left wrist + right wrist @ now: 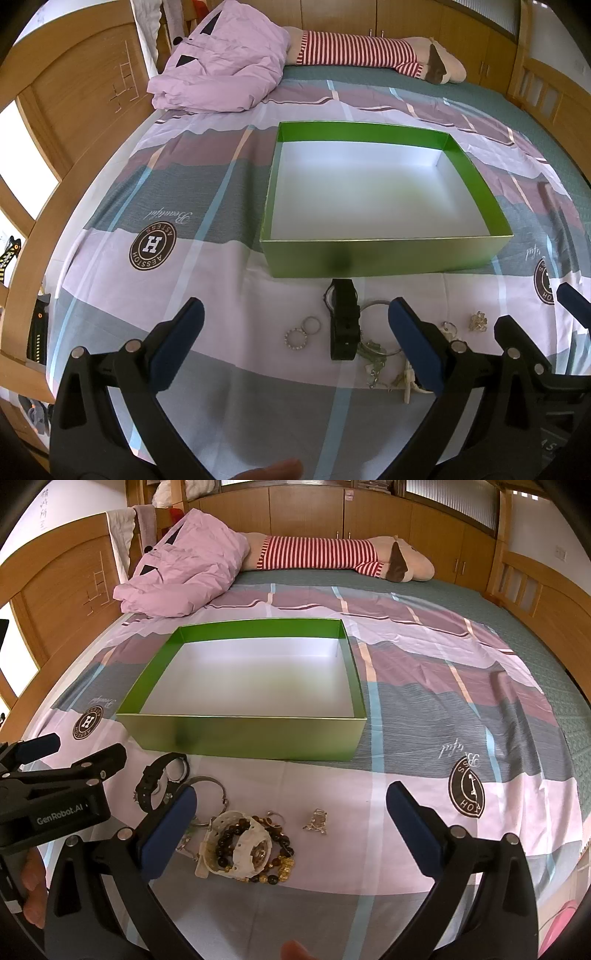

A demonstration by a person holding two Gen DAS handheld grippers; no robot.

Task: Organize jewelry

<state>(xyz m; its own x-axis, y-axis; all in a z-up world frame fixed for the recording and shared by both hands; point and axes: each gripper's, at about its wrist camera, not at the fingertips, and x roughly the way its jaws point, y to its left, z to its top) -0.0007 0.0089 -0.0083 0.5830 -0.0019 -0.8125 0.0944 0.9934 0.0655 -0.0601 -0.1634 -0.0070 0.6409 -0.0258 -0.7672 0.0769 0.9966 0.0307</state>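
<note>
**Desk:** Wooden panelling and cupboards (306, 513) ring a bed whose patchwork sheet (424, 709) of pink, mauve and grey fills both views. What lies on it?

**Photographer:** At the far end, a crumpled lilac duvet (184, 572) beside a long plush toy in a red-and-white striped top (321, 555). Mid-bed sits a shallow green box (240, 734), lidless, its white floor bare.

**Desk:** And the jewelry?

**Photographer:** All of it is on the sheet just in front of the box's near wall, none inside. A black watch (343, 325) lies strap toward the camera, close to the box. Just beside it, a thin silver bangle (212, 786). Nearer still, a white watch (243, 845) tangled with a bracelet of dark and gold beads (277, 853). To the left of the black watch, two small rings (303, 332) touching each other. A small metallic trinket (316, 821) lies apart on the right; too small to say what it is.

**Desk:** The grippers?

**Photographer:** Left gripper (295, 343) hangs low over the rings and black watch, blue-padded fingers (184, 343) spread wide, nothing between them. Right gripper (291, 830) is likewise splayed, poised above the white watch and beads, clasping nothing. In the right view, the left tool enters from the left edge, a hand (31, 890) around its handle.
</note>
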